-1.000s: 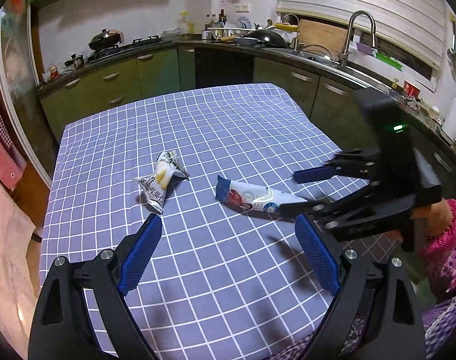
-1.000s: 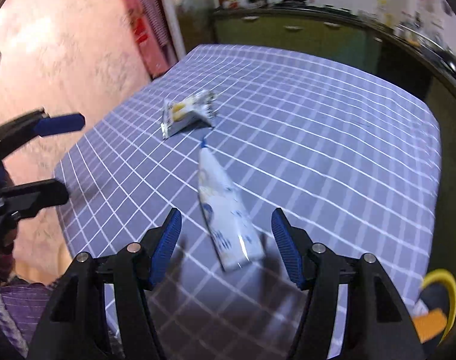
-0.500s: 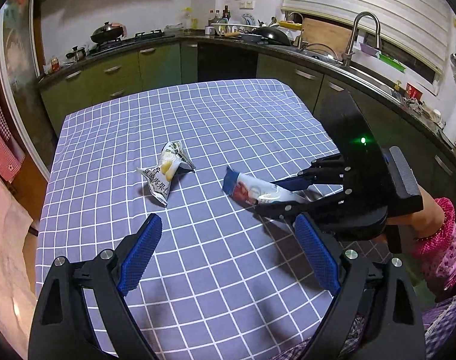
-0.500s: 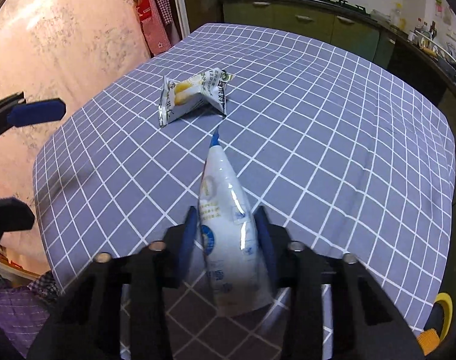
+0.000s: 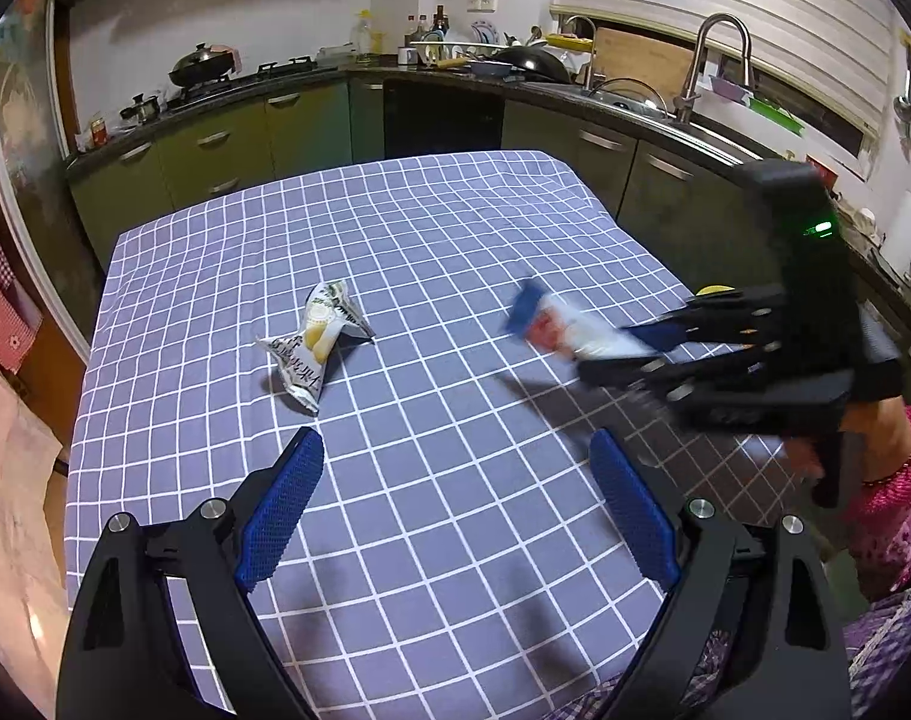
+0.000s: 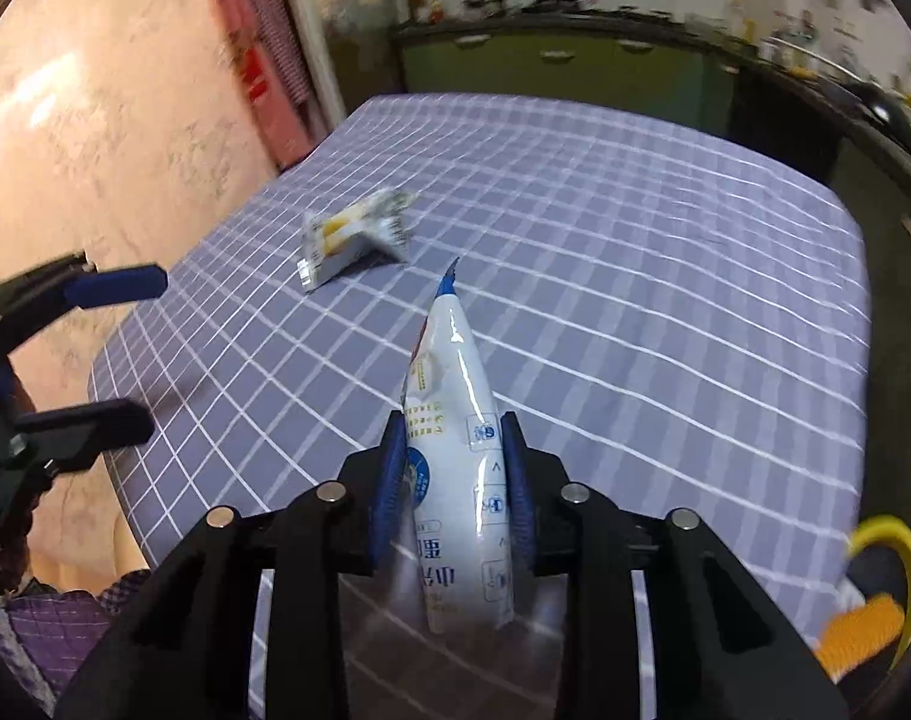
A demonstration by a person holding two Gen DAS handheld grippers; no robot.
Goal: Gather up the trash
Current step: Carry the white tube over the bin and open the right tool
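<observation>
A long white and blue wrapper (image 6: 449, 360) sticks out forward between the pads of my right gripper (image 6: 455, 426), whose jaws are closing and press on its sides. In the left wrist view that wrapper (image 5: 551, 324) hangs blurred just above the checked tablecloth (image 5: 395, 210), with the right gripper (image 5: 629, 354) at the table's right side. A crumpled white and yellow wrapper (image 5: 314, 342) lies on the cloth left of the middle, also in the right wrist view (image 6: 353, 234). My left gripper (image 5: 455, 441) stands open over the near table edge with nothing between its fingers.
Green kitchen cabinets and a counter with a sink (image 5: 635, 102) wrap around the far and right sides. A yellow and orange object (image 6: 875, 588) sits low beyond the table's right edge. A hand in a pink sleeve (image 5: 893, 468) holds the right gripper.
The right gripper's jaws closed onto the white and blue wrapper, then lifted it off the cloth and carried it to the right. The left gripper kept still and open.
</observation>
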